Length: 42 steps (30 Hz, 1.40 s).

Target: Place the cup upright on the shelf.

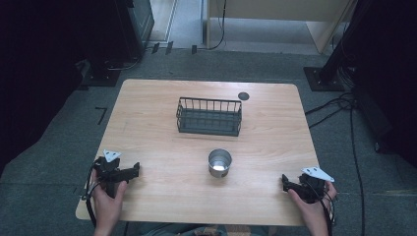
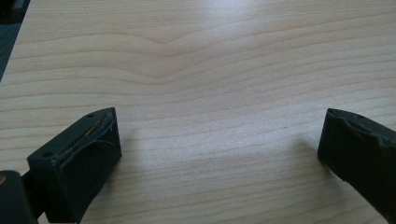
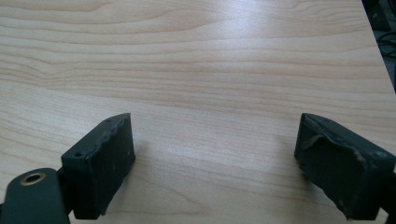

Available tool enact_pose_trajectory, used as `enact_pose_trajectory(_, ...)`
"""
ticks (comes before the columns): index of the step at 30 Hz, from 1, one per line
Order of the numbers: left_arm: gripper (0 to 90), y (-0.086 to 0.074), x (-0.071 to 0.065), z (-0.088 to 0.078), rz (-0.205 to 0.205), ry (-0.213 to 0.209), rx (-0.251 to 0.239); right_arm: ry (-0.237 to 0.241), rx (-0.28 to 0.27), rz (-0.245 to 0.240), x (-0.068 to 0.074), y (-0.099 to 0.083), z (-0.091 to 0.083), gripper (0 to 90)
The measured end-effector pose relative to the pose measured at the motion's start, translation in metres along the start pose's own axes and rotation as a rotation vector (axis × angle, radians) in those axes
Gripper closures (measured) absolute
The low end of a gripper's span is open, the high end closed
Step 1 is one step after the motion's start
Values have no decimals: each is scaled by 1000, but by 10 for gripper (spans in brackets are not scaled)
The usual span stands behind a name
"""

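1. From the high view I have the left gripper (image 1: 129,172) and the right gripper (image 1: 286,182) both resting at the near edge of the table (image 1: 147,128), one at each corner, with the metal cup (image 1: 219,162) standing on the wood between them and a little farther from me than either.

2. The relation I care about: the cup lies ahead of and inward from both sets of fingers. I judge the right gripper a shade nearer to it, though the two are close to even, so either hand could make the reach.

3. My left fingers (image 2: 77,161) stand wide apart with nothing between them, just bare wood grain. My right fingers (image 3: 100,161) are spread the same way, also empty, hanging low over the tabletop.

4. The cup is upright, mouth up, so its long axis runs vertical; a grasp from the side across its round wall looks the natural approach to me.

5. It looks like plain shiny steel, short and round, with a bright glint inside; I cannot tell whether anything is in it.

6. Beyond the cup, farther from my fingers, sits a dark wire basket (image 1: 209,117), apart from the cup and seemingly empty. A small dark disc (image 1: 243,96) lies just past its right end.
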<state>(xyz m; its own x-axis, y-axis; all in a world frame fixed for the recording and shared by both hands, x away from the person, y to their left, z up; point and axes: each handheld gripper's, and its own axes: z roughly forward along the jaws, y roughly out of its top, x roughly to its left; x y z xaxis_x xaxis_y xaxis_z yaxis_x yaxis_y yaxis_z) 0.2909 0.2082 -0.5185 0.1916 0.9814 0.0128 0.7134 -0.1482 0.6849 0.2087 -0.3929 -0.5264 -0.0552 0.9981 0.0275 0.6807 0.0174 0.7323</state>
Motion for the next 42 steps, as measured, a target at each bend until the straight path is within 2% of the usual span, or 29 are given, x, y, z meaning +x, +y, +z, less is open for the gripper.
enact_pose_trajectory(7,0,0,0,0,0,0,0,-15,-8,-3,2,0,-2,124)
enact_pose_trajectory(9,0,0,0,0,0,0,1,-24,-10,12,3,1,-3,124)
enact_pose_trajectory(12,0,0,0,0,0,0,0,-6,-16,20,4,4,-6,125)
enact_pose_trajectory(21,0,0,0,0,0,0,0,45,-67,-4,18,17,-16,117)
enact_pose_trajectory(23,0,0,0,0,0,-1,0,69,-72,-6,21,21,-17,113)
enact_pose_trajectory(35,0,0,0,0,-1,0,0,145,-106,-70,48,35,-21,90)
enact_pose_trajectory(42,0,0,0,0,-1,0,0,193,-114,-87,61,43,-21,3)
